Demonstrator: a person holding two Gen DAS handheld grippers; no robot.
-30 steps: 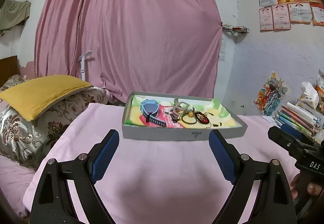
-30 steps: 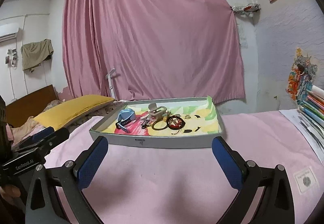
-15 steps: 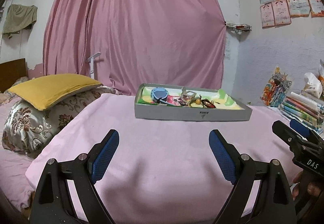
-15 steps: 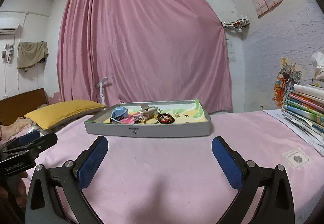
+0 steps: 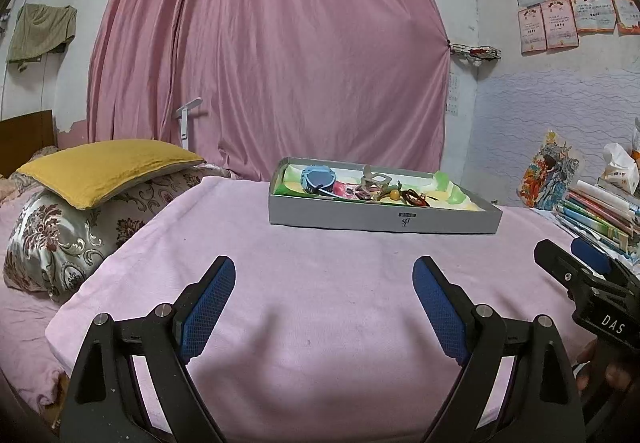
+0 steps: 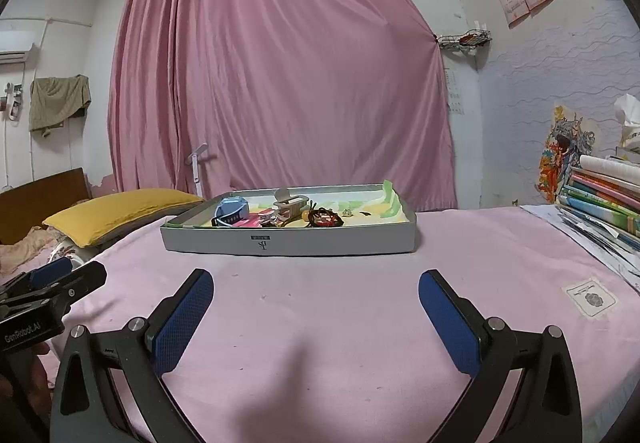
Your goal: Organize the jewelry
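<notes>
Nearest, I am holding the left gripper (image 5: 324, 283) and right gripper (image 6: 316, 295) above the pink blanket (image 6: 320, 303), jaws spread wide and gripping nothing. Farther off, the grey tray (image 6: 288, 243) is sitting on the blanket, long axis running left to right. Its front wall is hiding the lower parts of the jewelry (image 6: 326, 217); the small pieces are blurring together.

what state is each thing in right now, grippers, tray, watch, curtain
left gripper: open, empty, over the pink blanket
right gripper: open, empty
grey tray: flat on the blanket, uncovered, holding jewelry
blue watch: in the tray's left end
dark bracelet: in the tray, mid
pink curtain: drawn shut
yellow pillow: stacked on a floral pillow
</notes>
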